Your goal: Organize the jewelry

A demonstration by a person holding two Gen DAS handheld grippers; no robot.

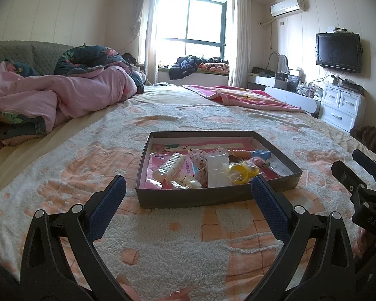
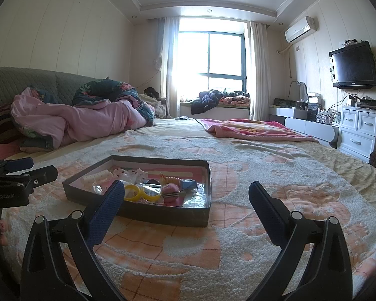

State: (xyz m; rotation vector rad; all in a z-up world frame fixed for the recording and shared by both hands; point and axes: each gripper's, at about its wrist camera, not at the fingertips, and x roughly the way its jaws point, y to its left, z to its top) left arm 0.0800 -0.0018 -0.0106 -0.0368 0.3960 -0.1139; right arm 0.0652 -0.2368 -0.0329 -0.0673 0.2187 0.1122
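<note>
A shallow dark box lies on the bed, holding several small items: a white comb-like clip, a clear packet, yellow bangles, a blue piece and a pink fluffy piece. My left gripper stands open just in front of the box's near wall, nothing between its fingers. My right gripper is open too, to the right of the box, its left finger overlapping the box's near corner. Each gripper shows at the edge of the other's view.
The bed carries a fleecy peach-and-white blanket. A bunched pink quilt lies at the far left, a pink blanket at the far right. White drawers and a wall television stand beyond the bed's right side.
</note>
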